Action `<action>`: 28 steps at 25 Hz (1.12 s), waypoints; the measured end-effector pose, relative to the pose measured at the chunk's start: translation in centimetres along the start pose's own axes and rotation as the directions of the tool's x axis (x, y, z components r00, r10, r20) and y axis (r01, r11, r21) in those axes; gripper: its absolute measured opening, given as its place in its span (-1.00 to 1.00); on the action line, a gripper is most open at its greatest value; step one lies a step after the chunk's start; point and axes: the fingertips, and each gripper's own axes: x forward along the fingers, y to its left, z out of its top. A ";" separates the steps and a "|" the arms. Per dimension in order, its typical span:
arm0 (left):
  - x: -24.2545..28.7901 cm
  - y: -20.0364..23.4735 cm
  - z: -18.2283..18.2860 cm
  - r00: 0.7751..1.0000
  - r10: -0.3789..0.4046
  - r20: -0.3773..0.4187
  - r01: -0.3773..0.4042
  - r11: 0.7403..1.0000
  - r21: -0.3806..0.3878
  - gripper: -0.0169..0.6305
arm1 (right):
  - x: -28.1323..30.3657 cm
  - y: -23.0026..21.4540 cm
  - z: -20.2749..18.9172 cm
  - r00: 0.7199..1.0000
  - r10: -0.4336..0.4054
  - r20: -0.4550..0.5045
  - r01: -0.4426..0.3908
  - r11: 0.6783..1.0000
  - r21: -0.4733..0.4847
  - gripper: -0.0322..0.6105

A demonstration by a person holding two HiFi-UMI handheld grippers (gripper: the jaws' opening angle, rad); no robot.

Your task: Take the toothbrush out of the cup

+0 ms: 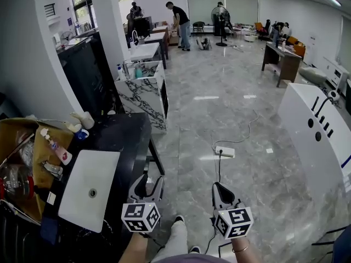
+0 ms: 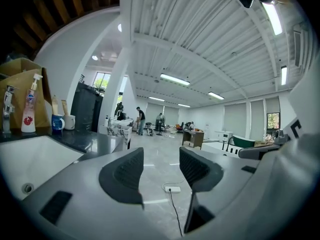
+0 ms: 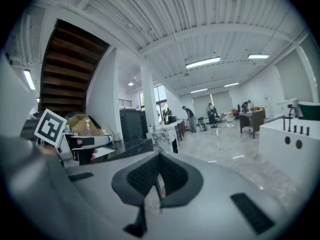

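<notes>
Nothing done yet: my left gripper (image 1: 148,181) hangs spread and empty, my right gripper (image 1: 218,188) pressed together, toothbrush (image 2: 55,105) still in the blue cup (image 2: 57,122).

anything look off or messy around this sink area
Nothing looks spilled or broken. The one oddity is a white power strip lying out on the open floor, its cable trailing loose across it.

Toothbrush (image 2: 55,105) upright in blue cup (image 2: 57,123)
</notes>
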 end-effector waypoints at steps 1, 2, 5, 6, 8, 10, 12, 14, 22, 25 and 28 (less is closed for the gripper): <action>0.7 0.4 0.0 1.000 0.006 0.000 -0.006 1.000 -0.002 -0.26 | 0.7 -0.2 -0.1 1.000 0.001 -0.006 -0.001 1.000 0.001 -0.89; 1.5 0.9 0.1 1.000 0.014 0.000 -0.014 1.000 -0.004 -0.25 | 1.6 -0.4 -0.1 1.000 0.002 -0.012 -0.002 1.000 0.001 -0.89; 4.6 3.1 0.4 0.999 0.032 0.007 -0.032 0.999 -0.014 -0.19 | 5.0 -1.0 0.2 1.000 0.001 -0.020 -0.001 1.000 -0.004 -0.89; 5.9 4.0 0.6 0.999 0.036 0.010 -0.035 0.999 -0.019 -0.19 | 6.3 -1.3 0.5 1.000 0.001 -0.019 -0.001 1.000 -0.008 -0.89; 8.5 6.0 1.2 0.999 0.042 0.016 -0.041 0.999 -0.031 -0.18 | 9.2 -1.9 1.3 1.000 -0.003 -0.016 0.002 1.000 -0.015 -0.89; 11.2 8.1 1.9 0.999 0.049 0.018 -0.048 0.998 -0.042 -0.18 | 12.3 -2.5 2.2 1.000 -0.010 -0.016 0.010 1.000 -0.013 -0.89; 13.7 10.0 2.8 0.998 0.052 0.020 -0.051 0.998 -0.049 -0.17 | 15.5 -3.0 3.1 1.000 -0.018 -0.014 0.018 1.000 -0.004 -0.89; 16.1 11.9 3.8 0.998 0.052 0.022 -0.051 0.997 -0.053 -0.15 | 18.6 -3.3 4.1 1.000 -0.021 -0.012 0.021 1.000 0.006 -0.89; 22.4 19.5 6.4 0.995 0.096 0.033 -0.093 0.991 -0.095 -0.13 | 29.7 -2.4 6.6 1.000 0.009 -0.019 -0.008 1.000 0.009 -0.89; 23.3 22.1 6.6 0.990 0.139 0.030 -0.135 0.984 -0.119 -0.13 | 32.9 -1.7 7.3 0.999 0.041 -0.022 -0.040 0.999 0.010 -0.89; 23.3 24.7 6.7 0.980 0.199 0.026 -0.194 0.972 -0.133 -0.13 | 35.8 -0.5 7.6 0.996 0.086 -0.032 -0.086 0.996 0.003 -0.89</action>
